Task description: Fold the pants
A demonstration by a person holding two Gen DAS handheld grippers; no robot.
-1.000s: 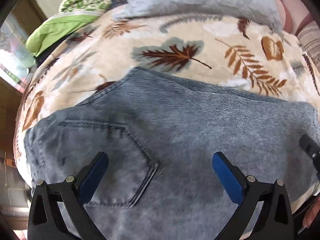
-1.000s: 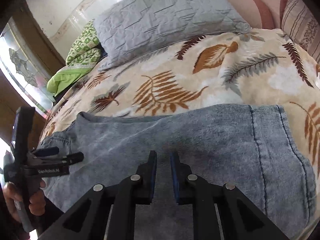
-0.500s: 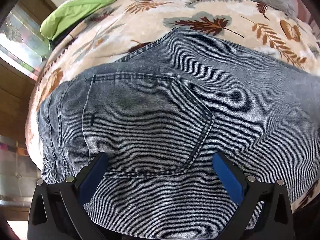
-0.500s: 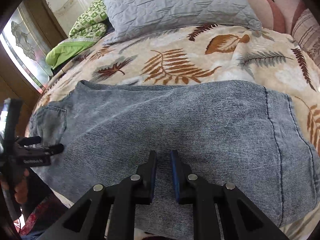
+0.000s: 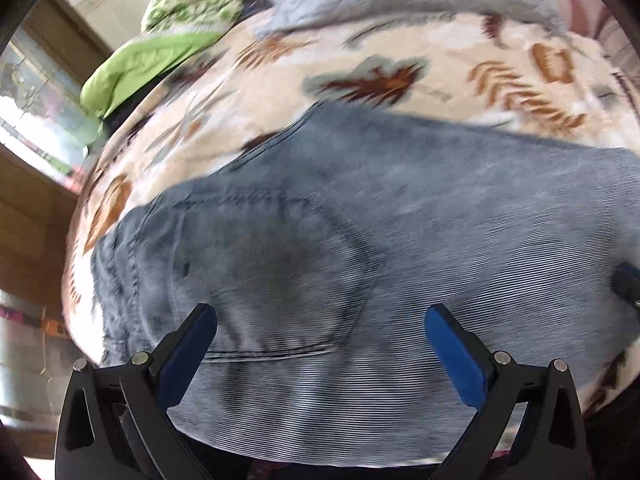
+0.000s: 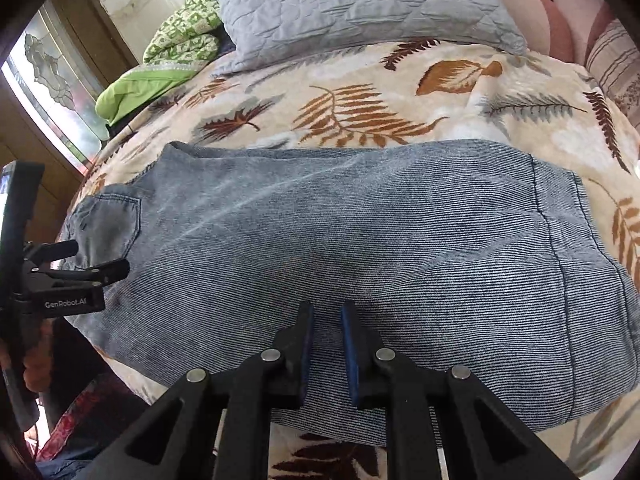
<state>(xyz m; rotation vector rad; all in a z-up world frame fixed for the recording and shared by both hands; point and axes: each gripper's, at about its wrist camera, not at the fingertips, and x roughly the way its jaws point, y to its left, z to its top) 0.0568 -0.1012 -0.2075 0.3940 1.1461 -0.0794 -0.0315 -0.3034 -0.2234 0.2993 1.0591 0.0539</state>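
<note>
Grey-blue denim pants point(image 6: 360, 232) lie folded lengthwise across the leaf-print blanket point(image 6: 360, 112), waist end to the left, hem to the right. In the left wrist view, which is blurred, my left gripper point(image 5: 320, 314) is open, its blue pads spread over the back pocket point(image 5: 272, 272) with nothing between them. The right wrist view shows that left gripper point(image 6: 96, 260) at the waist end by the pocket point(image 6: 108, 224). My right gripper point(image 6: 327, 312) is shut and empty over the pants' near edge around mid-length. Its tip shows at the left wrist view's right edge point(image 5: 628, 284).
A grey quilted pillow point(image 6: 360, 4) and a green-patterned quilt point(image 6: 168, 56) lie at the far side of the bed. Pink and striped cushions point(image 6: 612, 56) sit at the far right. A window point(image 6: 48, 80) and wooden frame stand to the left. The bed's near edge runs just below the pants.
My left gripper swung in close over the back pocket, then drew back a little, still open. The right gripper came closer over the pants and stayed shut. The pants lie as before.
</note>
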